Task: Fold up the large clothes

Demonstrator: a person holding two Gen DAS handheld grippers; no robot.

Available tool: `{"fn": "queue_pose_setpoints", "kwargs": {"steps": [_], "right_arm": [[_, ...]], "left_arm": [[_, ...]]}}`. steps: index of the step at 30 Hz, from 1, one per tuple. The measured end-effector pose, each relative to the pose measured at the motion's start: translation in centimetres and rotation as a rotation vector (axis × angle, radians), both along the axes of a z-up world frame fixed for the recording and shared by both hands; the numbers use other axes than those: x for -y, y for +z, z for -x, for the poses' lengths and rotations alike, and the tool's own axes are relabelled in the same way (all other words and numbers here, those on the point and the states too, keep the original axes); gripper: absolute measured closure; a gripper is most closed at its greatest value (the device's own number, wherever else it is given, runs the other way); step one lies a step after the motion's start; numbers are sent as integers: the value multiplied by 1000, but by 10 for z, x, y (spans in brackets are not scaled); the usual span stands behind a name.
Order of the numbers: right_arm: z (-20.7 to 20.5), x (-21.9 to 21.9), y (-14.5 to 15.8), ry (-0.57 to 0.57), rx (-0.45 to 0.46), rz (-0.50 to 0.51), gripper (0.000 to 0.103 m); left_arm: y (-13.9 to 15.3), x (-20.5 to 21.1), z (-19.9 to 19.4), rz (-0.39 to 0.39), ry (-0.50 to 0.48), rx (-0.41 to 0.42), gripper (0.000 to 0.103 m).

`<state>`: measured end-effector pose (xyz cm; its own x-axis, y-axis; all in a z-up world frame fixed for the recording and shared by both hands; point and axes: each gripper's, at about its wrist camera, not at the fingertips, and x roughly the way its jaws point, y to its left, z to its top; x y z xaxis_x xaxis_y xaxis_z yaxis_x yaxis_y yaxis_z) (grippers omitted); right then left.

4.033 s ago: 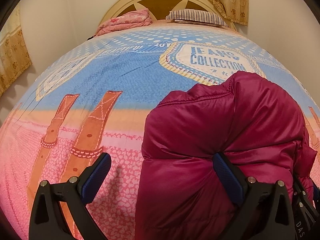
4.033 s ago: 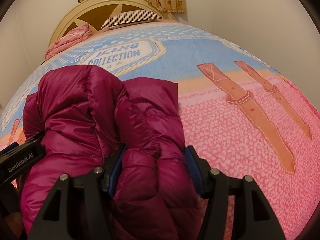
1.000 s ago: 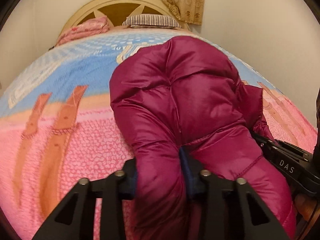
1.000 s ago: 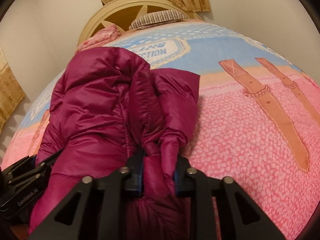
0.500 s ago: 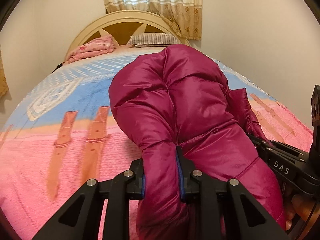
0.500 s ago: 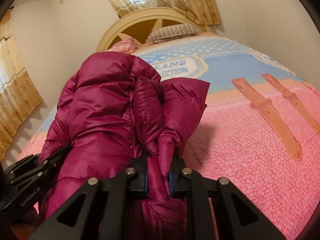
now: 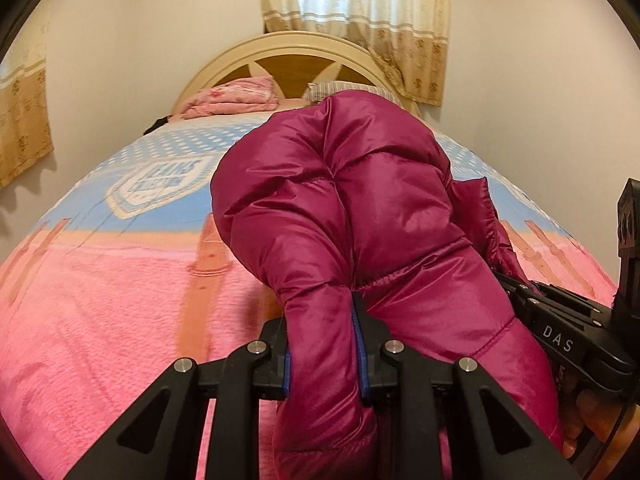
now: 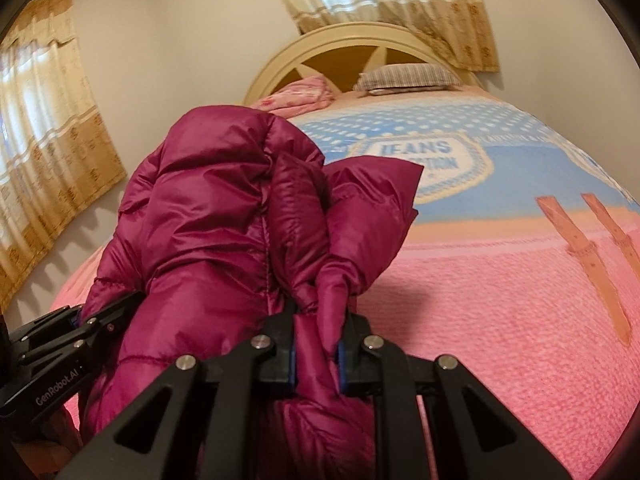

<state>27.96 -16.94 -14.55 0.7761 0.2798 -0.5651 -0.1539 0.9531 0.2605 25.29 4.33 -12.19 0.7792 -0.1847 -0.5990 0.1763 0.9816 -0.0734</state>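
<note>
A magenta puffer jacket (image 7: 360, 216) hangs bunched between both grippers, lifted above the bed; it also shows in the right wrist view (image 8: 208, 232). My left gripper (image 7: 322, 344) is shut on a thick fold of the jacket's near edge. My right gripper (image 8: 316, 344) is shut on another bunched fold of it. The right gripper's body shows at the right edge of the left wrist view (image 7: 568, 340), and the left gripper's body at the lower left of the right wrist view (image 8: 60, 368). The jacket's lower part is hidden behind the grippers.
The bed has a pink and blue bedspread (image 7: 100, 300) with a "JEANS COLLECTION" print (image 8: 420, 160). A folded pink blanket (image 7: 232, 96) and a striped pillow (image 8: 404, 76) lie by the cream headboard (image 8: 360, 40). Walls and curtains (image 8: 40, 160) stand close on both sides.
Both grippers have risen and tilted up with the jacket, lifting it higher off the bedspread. Four seconds ago the left gripper was open beside the jacket; it has since shut on it.
</note>
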Motion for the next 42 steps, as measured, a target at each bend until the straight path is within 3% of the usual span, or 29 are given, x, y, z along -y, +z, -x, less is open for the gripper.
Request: {"fn": "queue_pose_setpoints", "kwargs": {"steps": [18, 42], "right_arm": [[-17, -77, 6, 155, 11, 31, 86], [-32, -146, -12, 272, -39, 71, 86]], "left_arm": [[2, -82, 14, 18, 136, 7, 79], [-24, -137, 15, 13, 236, -57, 79]]}}
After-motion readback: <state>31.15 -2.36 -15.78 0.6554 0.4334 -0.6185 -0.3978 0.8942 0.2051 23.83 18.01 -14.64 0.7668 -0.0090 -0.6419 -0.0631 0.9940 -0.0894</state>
